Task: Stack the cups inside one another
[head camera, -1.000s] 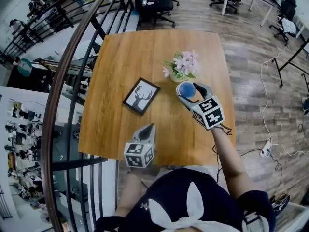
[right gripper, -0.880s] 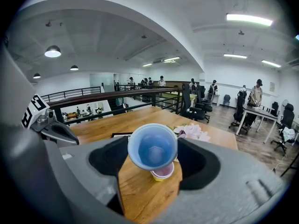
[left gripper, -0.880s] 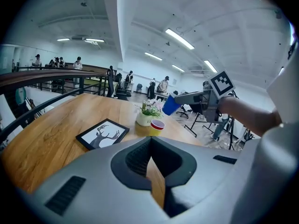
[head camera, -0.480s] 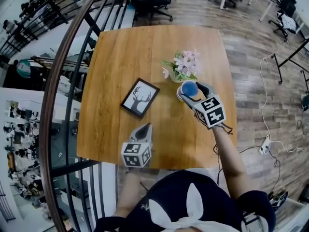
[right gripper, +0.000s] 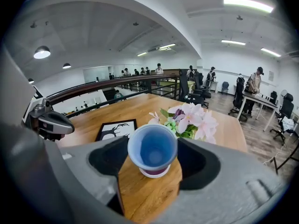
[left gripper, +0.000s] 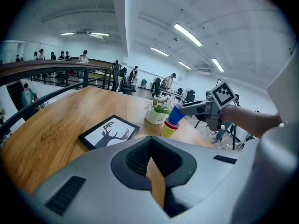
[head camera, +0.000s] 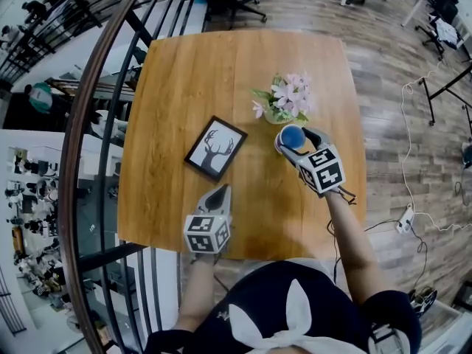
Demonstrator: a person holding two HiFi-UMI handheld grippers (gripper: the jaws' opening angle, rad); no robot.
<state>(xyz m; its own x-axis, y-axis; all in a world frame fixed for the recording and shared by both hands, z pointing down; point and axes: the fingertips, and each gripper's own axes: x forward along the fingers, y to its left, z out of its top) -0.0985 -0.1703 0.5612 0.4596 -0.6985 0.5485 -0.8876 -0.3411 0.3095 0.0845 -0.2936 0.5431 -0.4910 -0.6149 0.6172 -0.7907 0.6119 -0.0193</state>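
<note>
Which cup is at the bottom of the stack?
The yellow cup: it stands on the table, with the red cup in it and the blue cup on top.

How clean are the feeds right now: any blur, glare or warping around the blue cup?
Head view: heavy fisheye, the railing bows, but the blue cup is sharp. Right gripper view: dark round vignette at the corners, the cup crisp between the jaws, no glare on it. Left gripper view: the ceiling strip lights are blown out, the cup small yet legible.
</note>
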